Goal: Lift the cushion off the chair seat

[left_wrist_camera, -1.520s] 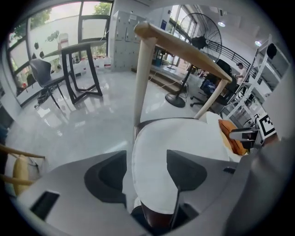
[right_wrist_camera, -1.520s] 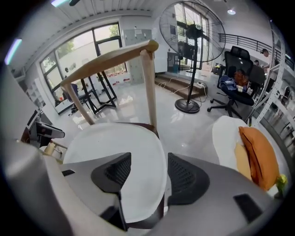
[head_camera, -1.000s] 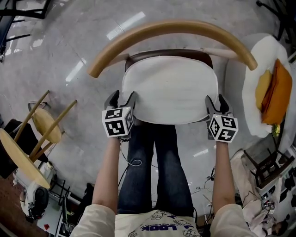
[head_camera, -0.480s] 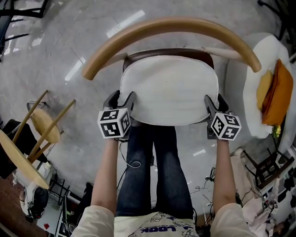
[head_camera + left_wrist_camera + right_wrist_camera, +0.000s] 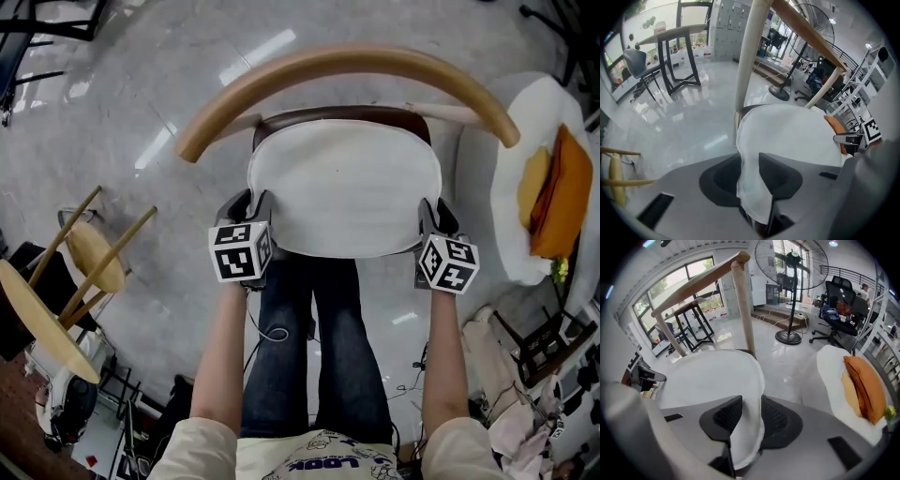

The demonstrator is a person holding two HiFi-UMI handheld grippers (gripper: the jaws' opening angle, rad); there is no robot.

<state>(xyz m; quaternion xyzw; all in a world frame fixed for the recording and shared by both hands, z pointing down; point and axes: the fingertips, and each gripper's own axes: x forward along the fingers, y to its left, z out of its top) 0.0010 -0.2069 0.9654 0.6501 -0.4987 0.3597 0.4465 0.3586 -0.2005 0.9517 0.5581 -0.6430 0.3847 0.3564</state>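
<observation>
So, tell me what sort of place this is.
Probably an open office or lab-style workspace, indoors. It has a glossy pale floor, a black office chair near a pedestal fan, and grey lockers in the background.

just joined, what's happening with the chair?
A person stands at a chair with tongs in each hand. The left tongs and right tongs have just been closing on opposite side edges of the white cushion, and each now pinches its edge. The cushion lies flat on the seat, not yet lifted.
</observation>
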